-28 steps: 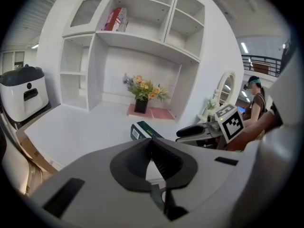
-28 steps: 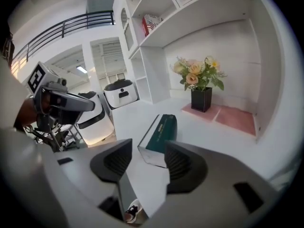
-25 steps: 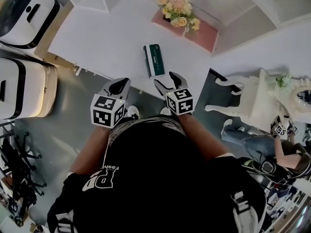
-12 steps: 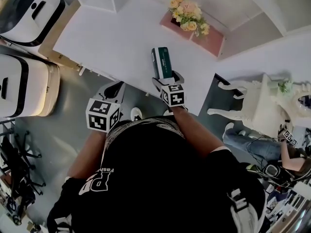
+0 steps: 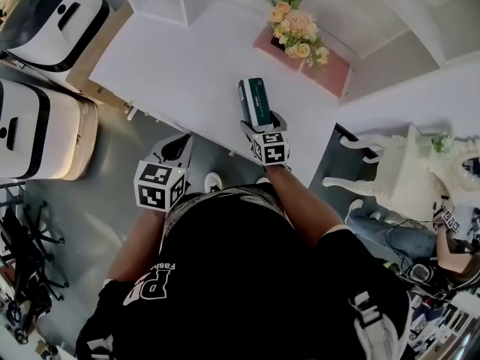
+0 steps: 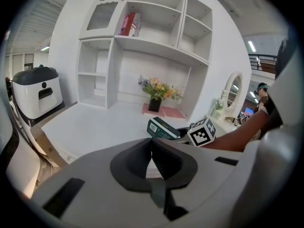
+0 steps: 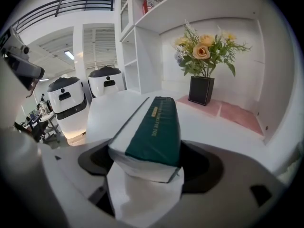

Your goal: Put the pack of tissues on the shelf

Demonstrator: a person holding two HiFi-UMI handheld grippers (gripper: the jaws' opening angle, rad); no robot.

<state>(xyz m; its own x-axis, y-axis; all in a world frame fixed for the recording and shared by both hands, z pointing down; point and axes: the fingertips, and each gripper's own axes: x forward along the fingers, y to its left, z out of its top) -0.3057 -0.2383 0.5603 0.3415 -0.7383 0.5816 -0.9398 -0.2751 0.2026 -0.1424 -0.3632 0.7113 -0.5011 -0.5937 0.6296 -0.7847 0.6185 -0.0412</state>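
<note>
Fingers (image 7: 202,167) of the right gripper (image 5: 262,123) stand spread wide on either side of the near end of the pack of tissues (image 5: 256,100), and in the right gripper view a dark gap shows beside the pack on the left, so they do not clamp it. The pack – dark green on top, white along its sides – lies lengthwise on the white surface (image 5: 187,58), close to the front edge and toward its right corner, with its far end pointing at the back. Behind it, at the back right of the surface, a bunch of flowers (image 5: 298,32) stands in a dark vase (image 7: 201,90) on a pink mat (image 5: 330,70). The left gripper (image 5: 176,145) hangs off the front edge of the surface, over the grey floor (image 5: 112,178), well apart from the pack; its fingers (image 6: 164,158) are pressed together with nothing between them. The white shelf unit (image 6: 156,37) rises from the back of the surface – a few books (image 6: 130,24) stand in one upper compartment. Two white machines (image 5: 45,17) stand beyond the left edge of the surface.
</note>
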